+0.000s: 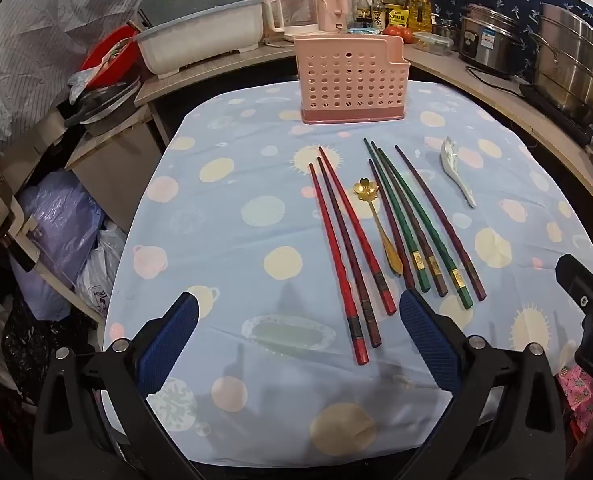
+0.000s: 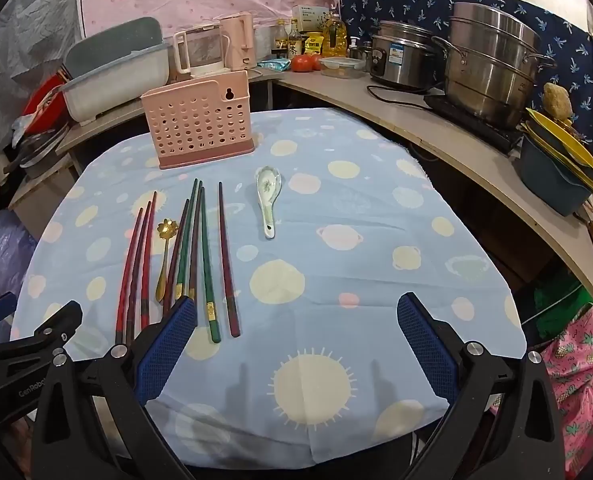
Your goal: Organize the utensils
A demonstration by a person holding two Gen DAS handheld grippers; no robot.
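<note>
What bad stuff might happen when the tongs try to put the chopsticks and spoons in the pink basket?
1. The chopsticks lie packed together, with the gold spoon among them, so open tongs might grab several or knock them.
2. The white spoon looks ceramic; a drop could chip it.
3. The pink basket looks light and could tip when poked.

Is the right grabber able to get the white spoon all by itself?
Probably yes. The right gripper is wide open and empty, and the white spoon lies alone on the tablecloth, apart from the chopsticks, with nothing between them.
</note>
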